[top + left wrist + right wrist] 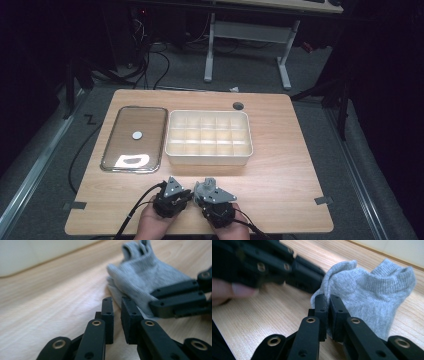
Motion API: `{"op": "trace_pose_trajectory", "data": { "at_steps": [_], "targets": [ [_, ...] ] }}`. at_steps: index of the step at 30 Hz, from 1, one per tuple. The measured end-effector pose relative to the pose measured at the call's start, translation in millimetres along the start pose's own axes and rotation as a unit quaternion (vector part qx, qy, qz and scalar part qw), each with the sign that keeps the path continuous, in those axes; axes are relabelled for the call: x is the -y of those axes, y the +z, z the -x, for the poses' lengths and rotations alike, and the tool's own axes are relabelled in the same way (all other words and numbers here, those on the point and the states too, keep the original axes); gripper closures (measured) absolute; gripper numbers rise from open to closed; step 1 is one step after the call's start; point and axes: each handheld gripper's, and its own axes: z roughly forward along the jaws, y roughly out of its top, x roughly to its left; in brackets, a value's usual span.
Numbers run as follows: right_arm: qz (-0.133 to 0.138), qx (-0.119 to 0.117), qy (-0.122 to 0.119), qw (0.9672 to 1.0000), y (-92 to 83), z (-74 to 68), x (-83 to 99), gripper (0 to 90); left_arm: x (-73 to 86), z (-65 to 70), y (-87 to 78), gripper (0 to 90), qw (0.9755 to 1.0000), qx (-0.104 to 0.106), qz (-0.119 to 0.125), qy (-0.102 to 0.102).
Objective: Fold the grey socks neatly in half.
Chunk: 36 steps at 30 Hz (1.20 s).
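I had a grey sock (367, 300) on the wooden surface (280, 165), lying just ahead of both sets of my jaws, near the edge closest to me. My right gripper (327, 305) had its jaws pinched shut on a fold of the sock's edge, the knit caught between the pads. My left gripper (116, 311) had its jaws nearly together with a narrow gap between them, their tips right at the sock's near hem; I could not tell for certain whether any fabric was caught there, and it looked as though none was. To do this step well, I judged that the left jaws needed to close on one layer of the hem beside the right's hold, so that the two grips could then draw the cloth apart or flat without dragging the whole sock across the surface. The right gripper view showed the cuff opening and the fold inside my right jaws plainly, with the left gripper and a fingertip blurred just beyond. The left gripper view showed instead the gap in my left jaws and the right gripper's black links lying across the sock. The high view gave what neither did: a white compartment box (209, 135) and a lidded tray (134, 139) well ahead of both jaws, apart from the sock.
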Motion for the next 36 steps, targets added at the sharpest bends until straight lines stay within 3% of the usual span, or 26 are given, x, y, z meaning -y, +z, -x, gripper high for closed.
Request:
{"op": "trace_pose_trajectory", "data": {
  "at_steps": [3, 7, 12, 20, 22, 23, 25, 27, 34, 36],
  "targets": [
    [0.001, 0.000, 0.000, 1.0000, 0.2, 0.1, 0.3, 85.6, -6.0, -4.6, -9.7, 82.2, 0.9998, -0.004, 0.019, -0.005],
    [0.005, 0.001, -0.001, 1.0000, 0.5, -0.4, 1.5, 85.4, -19.5, 5.4, -16.4, 85.0, 0.9991, 0.008, 0.042, 0.005],
    [0.006, 0.000, 0.001, 1.0000, 0.4, 0.0, 2.1, 84.8, -29.0, 20.4, -5.0, 84.0, 0.9980, 0.028, 0.053, 0.022],
    [0.004, -0.013, 0.005, 0.9999, -3.4, 1.8, 2.0, 78.2, -19.9, 13.1, 17.2, 85.2, 0.9992, 0.031, 0.021, 0.012],
    [0.026, -0.011, 0.011, 0.9995, -17.3, 4.4, -0.1, 79.0, -18.5, 11.3, 17.2, 85.2, 0.9993, 0.029, 0.018, 0.013],
    [0.046, -0.011, 0.026, 0.9985, -26.8, 7.1, -2.0, 80.0, -18.1, 10.8, 17.5, 85.3, 0.9993, 0.031, 0.019, 0.013],
    [0.065, 0.006, 0.031, 0.9974, -40.2, 12.8, -7.2, 80.5, -17.7, 10.7, 17.4, 85.3, 0.9992, 0.032, 0.019, 0.014],
    [0.056, 0.021, 0.028, 0.9978, -40.1, 19.2, -9.0, 80.7, -17.5, 10.3, 17.8, 85.3, 0.9992, 0.033, 0.019, 0.015],
    [-0.009, 0.023, 0.026, 0.9993, -14.5, 25.2, 2.5, 76.8, -17.3, 5.8, 18.9, 85.3, 0.9991, 0.035, 0.019, 0.015],
    [-0.007, 0.021, 0.030, 0.9993, -10.8, 25.4, 6.7, 77.2, -16.2, 5.5, 18.9, 85.3, 0.9991, 0.034, 0.021, 0.013]
  ]
}}
